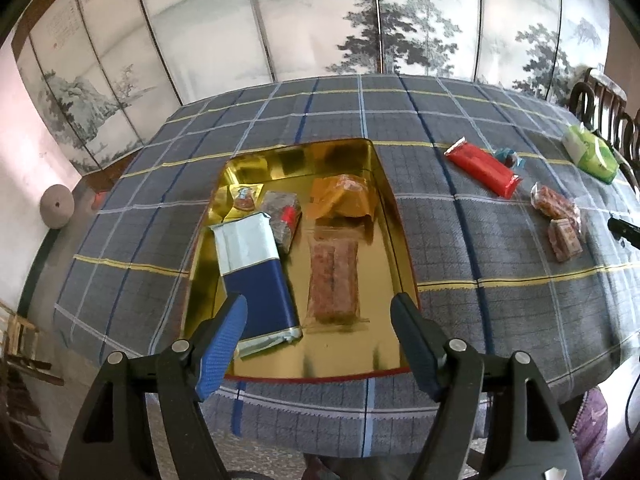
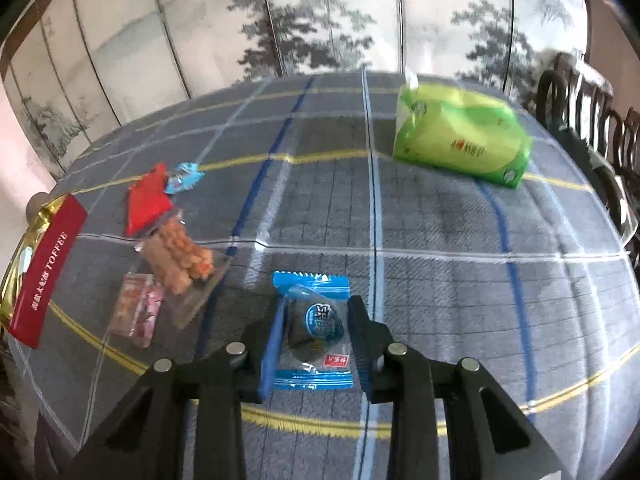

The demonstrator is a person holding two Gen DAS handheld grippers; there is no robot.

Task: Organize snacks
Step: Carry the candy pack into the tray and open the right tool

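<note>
Bench: covered in a grey plaid cloth with blue, white and yellow lines; a painted folding screen stands behind it.

Tin: gold inside, red outside, open on the bench; the landmark for all entries below.

Blue and white packet: inside the tin, along its left wall.

Long brown bar: clear wrap, inside the tin, near its middle.

Orange packet: inside the tin, just behind the brown bar.

Dark packet with red label: inside the tin, between the blue and white packet and the orange packet.

Small yellow candy: inside the tin, far left corner.

Green pack: well right of the tin, at the far side of the bench.

Red packet: on the cloth, right of the tin.

Clear bag of brown pieces: right of the tin, touching the red packet's end.

Small pink packet: just beside the clear bag, right of the tin.

Small blue twist candy: beside the far end of the red packet.

Blue wrapped candy: well right of the tin, between the fingers of the right claw, which close on its two sides.

Left claw: fingers wide apart, holding nothing, above the tin's near end.
</note>
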